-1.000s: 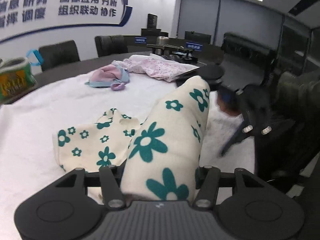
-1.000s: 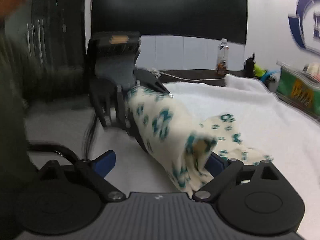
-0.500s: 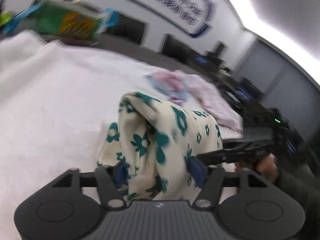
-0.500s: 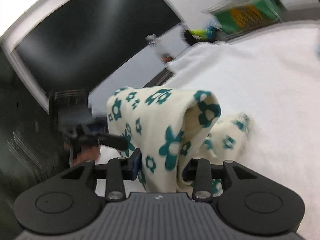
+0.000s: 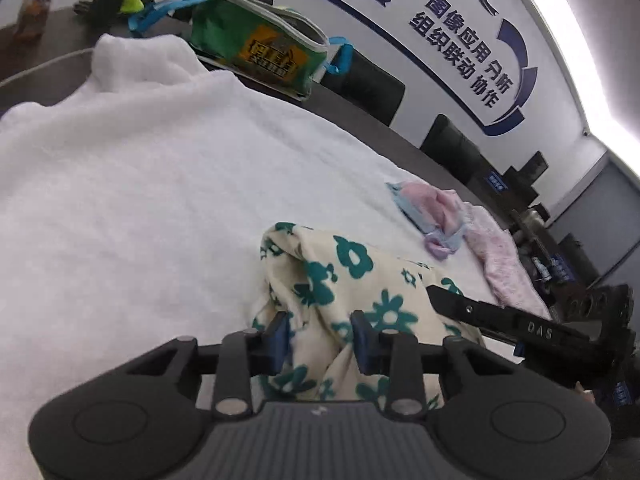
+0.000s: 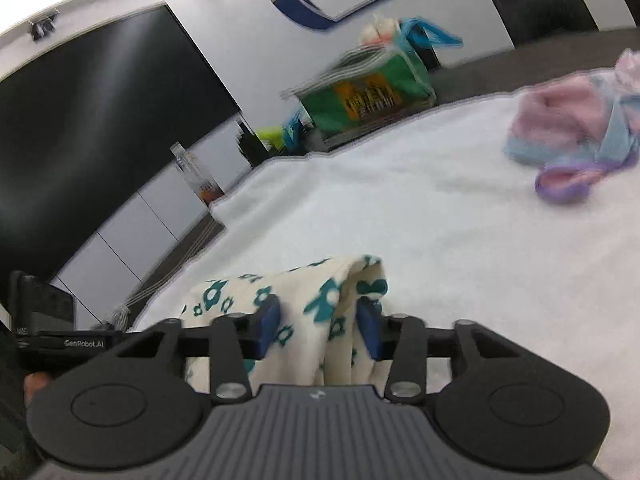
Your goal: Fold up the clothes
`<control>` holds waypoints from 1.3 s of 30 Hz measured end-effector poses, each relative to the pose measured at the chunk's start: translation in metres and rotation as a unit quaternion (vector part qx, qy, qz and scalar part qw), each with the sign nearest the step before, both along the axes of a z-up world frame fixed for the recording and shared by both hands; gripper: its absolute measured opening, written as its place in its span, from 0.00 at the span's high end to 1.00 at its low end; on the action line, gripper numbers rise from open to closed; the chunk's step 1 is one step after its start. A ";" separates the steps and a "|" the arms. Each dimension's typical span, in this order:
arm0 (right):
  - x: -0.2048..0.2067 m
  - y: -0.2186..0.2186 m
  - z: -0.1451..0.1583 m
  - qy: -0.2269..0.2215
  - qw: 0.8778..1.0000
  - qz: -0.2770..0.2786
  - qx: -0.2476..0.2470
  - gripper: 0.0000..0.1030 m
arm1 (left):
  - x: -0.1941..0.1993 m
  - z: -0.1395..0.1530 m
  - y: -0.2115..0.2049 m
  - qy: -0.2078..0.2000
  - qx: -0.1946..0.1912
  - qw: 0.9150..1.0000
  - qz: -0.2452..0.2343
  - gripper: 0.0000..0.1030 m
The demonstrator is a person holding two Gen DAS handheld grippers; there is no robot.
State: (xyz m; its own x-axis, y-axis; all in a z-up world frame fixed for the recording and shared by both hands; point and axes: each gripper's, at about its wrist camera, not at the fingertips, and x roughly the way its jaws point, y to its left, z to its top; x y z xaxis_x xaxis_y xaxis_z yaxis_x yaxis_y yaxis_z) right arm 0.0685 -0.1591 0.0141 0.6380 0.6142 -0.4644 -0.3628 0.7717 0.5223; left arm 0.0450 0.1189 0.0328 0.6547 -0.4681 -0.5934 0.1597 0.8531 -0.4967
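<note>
A white fleecy blanket point(image 5: 168, 184) covers the dark surface point(image 5: 360, 108), bunched up at its far left corner. Just beyond the blanket's far edge stands a green zip bag point(image 5: 256, 48) with blue handles and an orange label; it is blurred in the right wrist view point(image 6: 368, 92). A clear bottle point(image 6: 196, 176) stands near the surface's far left edge. Black chairs point(image 5: 368, 84) line the far side, under a white wall bearing blue lettering point(image 5: 460, 28). A large dark screen point(image 6: 92, 120) fills the left wall.
</note>
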 end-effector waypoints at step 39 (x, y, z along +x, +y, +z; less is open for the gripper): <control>-0.039 0.055 0.052 -0.152 0.973 -0.045 -0.167 0.76 | -0.013 0.031 -0.026 -0.089 0.146 0.982 0.079 0.51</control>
State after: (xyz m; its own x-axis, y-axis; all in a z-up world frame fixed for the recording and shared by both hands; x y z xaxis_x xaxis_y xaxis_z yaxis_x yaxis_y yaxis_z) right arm 0.0296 -0.1040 0.0659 0.8216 0.3962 -0.4099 -0.3840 0.9161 0.1158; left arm 0.0318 0.0927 0.0636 0.8109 -0.1790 -0.5571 0.0764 0.9763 -0.2025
